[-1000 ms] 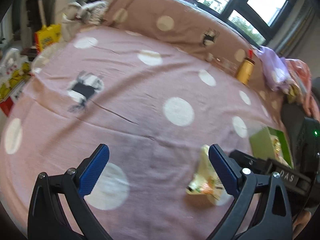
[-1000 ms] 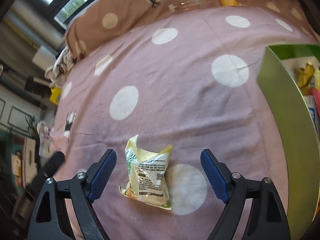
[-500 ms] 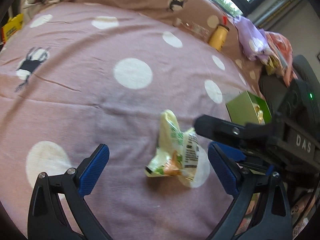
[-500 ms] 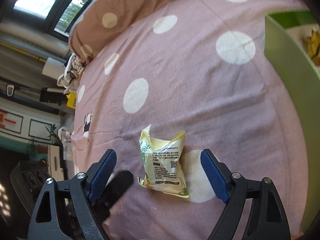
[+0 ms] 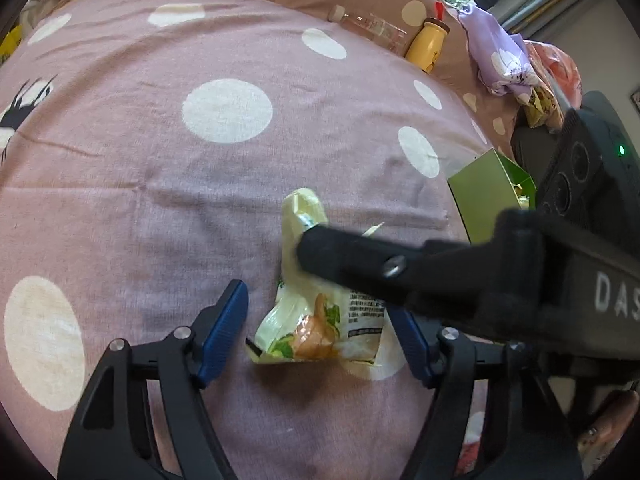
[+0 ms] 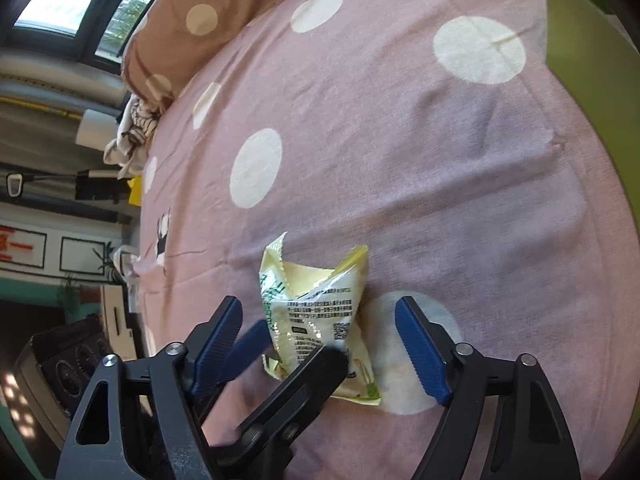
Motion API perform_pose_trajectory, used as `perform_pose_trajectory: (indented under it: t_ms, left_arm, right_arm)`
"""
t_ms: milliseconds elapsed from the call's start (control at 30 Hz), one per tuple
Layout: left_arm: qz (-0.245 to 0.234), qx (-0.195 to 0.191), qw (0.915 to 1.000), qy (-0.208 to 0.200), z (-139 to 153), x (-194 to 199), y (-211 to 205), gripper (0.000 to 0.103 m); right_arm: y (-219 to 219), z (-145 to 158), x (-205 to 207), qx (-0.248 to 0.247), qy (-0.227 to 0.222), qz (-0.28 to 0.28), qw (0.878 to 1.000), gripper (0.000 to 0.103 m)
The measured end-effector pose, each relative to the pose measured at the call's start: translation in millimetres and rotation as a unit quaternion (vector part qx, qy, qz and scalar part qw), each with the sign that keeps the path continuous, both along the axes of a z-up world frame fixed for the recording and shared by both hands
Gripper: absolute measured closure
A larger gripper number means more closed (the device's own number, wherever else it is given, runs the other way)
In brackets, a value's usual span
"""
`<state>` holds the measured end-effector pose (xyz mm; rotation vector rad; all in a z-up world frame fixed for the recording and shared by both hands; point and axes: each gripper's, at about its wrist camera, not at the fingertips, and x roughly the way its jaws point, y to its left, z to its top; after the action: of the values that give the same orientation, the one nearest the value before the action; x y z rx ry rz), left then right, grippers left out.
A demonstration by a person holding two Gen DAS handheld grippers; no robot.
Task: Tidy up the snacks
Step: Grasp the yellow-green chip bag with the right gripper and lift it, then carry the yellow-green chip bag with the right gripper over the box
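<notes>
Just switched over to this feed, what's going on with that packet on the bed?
A person is working both grippers around one yellow snack packet lying on the pink dotted bedspread. The left gripper and the right gripper both straddle it, and their jaws have just been closing, though neither clearly presses the packet yet. The green box, already holding some snacks, stands off to the right.

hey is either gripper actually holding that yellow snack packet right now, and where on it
Neither yet. The snack packet lies on the bedspread between the blue pads of both the left gripper and right gripper, whose jaws have just been closing without touching it.
</notes>
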<state>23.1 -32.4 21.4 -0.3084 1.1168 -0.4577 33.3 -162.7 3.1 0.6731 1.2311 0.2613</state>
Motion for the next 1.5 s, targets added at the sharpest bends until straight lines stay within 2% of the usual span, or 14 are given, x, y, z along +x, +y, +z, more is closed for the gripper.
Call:
perform_pose_trajectory:
  t_ms: [33, 100, 267, 667, 800, 833, 867, 933, 1233, 1500]
  left_arm:
    - [-0.004, 0.000, 1.0000, -0.002, 0, 0, -1, 0.042]
    - [-0.010, -0.007, 0.9999, 0.002, -2, 0, -2, 0.049]
    - [-0.006, -0.018, 0.9998, 0.000, -3, 0, 2, 0.053]
    - [0.009, -0.030, 0.9995, -0.003, -3, -2, 1, 0.053]
    - [0.017, -0.029, 0.9994, -0.006, -1, -6, 3, 0.054]
    - [0.018, -0.029, 0.9994, -0.008, -1, -7, 2, 0.054]
    - [0.021, -0.027, 0.9994, -0.011, 1, -8, 2, 0.055]
    - [0.025, -0.029, 0.9987, -0.035, 7, -12, 3, 0.063]
    - [0.040, -0.024, 0.9958, -0.079, 20, -18, 8, 0.064]
    - [0.055, -0.022, 0.9869, -0.150, 39, -28, 14, 0.064]
  right_arm:
    - [2, -1, 1, 0.004, 0.001, 0.006, 1.000, 0.028]
    - [8, -3, 2, -0.001, -0.004, 0.016, 1.000, 0.029]
    - [12, -4, 1, -0.004, -0.010, 0.011, 1.000, 0.029]
    - [11, -6, -3, 0.000, -0.012, 0.004, 1.000, 0.029]
    - [14, -3, -5, -0.013, -0.019, 0.005, 1.000, 0.033]
    - [15, -1, -6, -0.018, -0.024, 0.002, 1.000, 0.036]
    - [16, 2, -8, -0.025, -0.031, -0.002, 0.999, 0.044]
    - [19, 10, -12, -0.050, -0.052, -0.002, 0.997, 0.048]
    - [25, 28, -15, -0.049, -0.109, 0.011, 0.993, 0.050]
    - [34, 51, -26, -0.044, -0.181, 0.020, 0.982, 0.049]
